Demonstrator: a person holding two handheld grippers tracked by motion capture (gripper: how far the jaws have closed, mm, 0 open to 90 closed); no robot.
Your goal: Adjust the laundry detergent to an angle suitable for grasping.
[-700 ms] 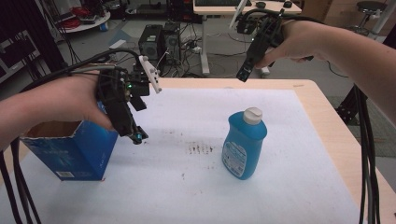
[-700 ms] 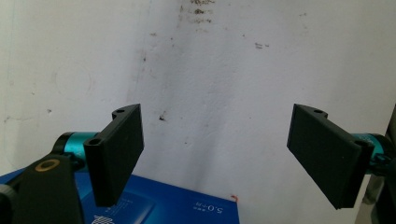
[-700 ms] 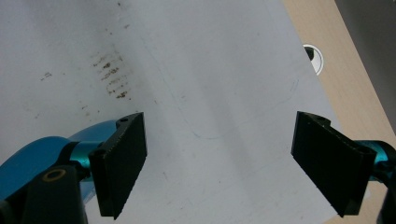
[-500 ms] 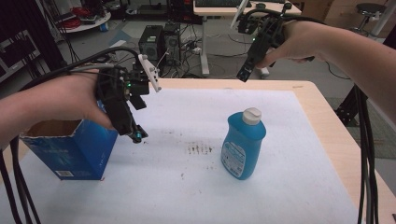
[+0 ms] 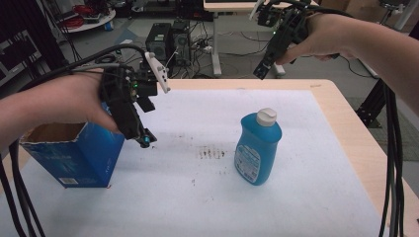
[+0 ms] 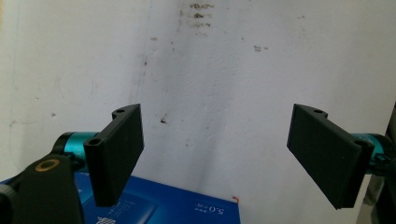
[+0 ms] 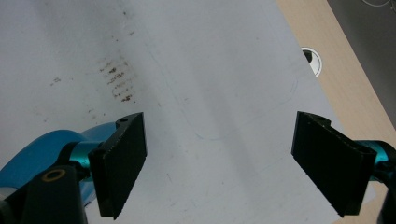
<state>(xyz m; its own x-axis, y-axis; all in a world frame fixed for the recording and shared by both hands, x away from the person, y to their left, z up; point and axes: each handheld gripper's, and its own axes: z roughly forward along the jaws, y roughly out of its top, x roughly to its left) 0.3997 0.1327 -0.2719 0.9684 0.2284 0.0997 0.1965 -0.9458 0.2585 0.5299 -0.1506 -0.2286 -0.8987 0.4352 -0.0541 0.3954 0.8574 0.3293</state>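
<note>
A blue detergent bottle (image 5: 257, 150) with a white cap stands upright on the white mat, right of the middle. At the left edge an open blue cardboard box (image 5: 74, 153) stands upright. My left gripper (image 5: 142, 136) hangs over the mat just right of the box, pointing down, jaws open and empty. In the left gripper view, the left gripper (image 6: 219, 135) frames bare mat, with the box (image 6: 187, 210) along the bottom. My right gripper (image 5: 262, 69) is held high above the table's far edge, behind the bottle. In the right gripper view, the right gripper (image 7: 219, 140) stands open and empty, the bottle (image 7: 32, 158) at lower left.
A patch of brown stains (image 5: 212, 152) marks the mat (image 5: 197, 202) between box and bottle. The wooden table edge (image 5: 358, 143) runs along the right, with a round cable hole (image 7: 312, 58). A computer tower (image 5: 168, 42) and cables lie on the floor behind. Black cables (image 5: 393, 163) hang at right.
</note>
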